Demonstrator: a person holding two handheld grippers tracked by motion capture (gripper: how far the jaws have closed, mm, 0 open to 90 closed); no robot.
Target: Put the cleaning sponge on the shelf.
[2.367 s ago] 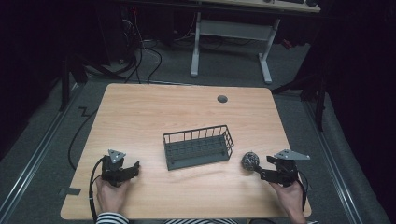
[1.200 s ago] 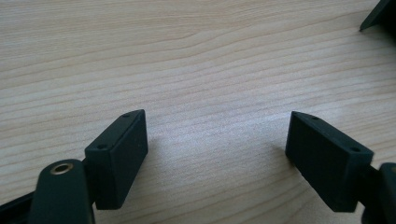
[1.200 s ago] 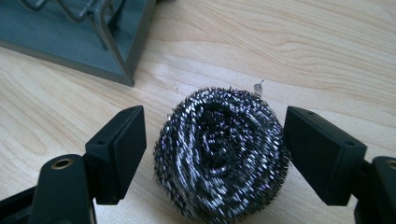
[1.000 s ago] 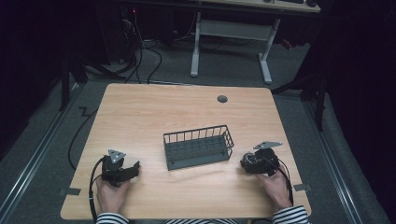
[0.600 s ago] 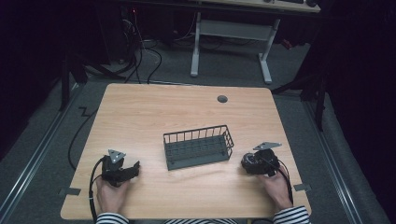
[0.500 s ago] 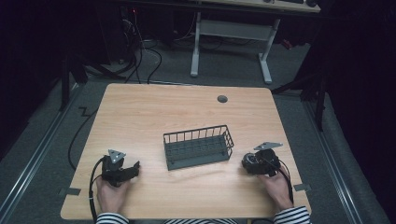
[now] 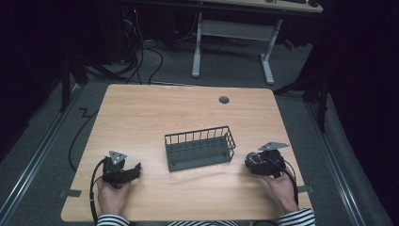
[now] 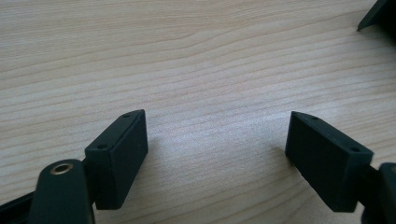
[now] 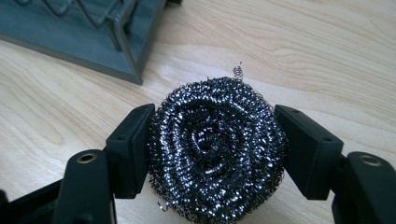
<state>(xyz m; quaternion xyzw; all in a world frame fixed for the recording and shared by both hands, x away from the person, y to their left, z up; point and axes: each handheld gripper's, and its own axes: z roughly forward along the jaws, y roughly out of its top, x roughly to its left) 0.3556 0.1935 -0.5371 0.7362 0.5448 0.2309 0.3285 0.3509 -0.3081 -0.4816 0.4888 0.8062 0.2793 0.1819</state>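
Note:
A round steel wool scourer lies on the wooden table, just right of a dark grey wire basket. My right gripper has a black jaw pressed against each side of the scourer, shut on it. In the high view, that right gripper sits low at the table's front right, with the scourer at its tip. My left gripper rests at the front left, pointing right. Its jaws stand wide apart in the left gripper view, so the left gripper is open over bare wood.
The basket's corner is close ahead and to the left of the right gripper. A small round grommet is set into the table's far side. Beyond the table stand a desk frame and cables on a dark floor.
The right gripper moved left and forward to the scourer and closed around it. For the last second it has barely moved. The left gripper has stayed still.

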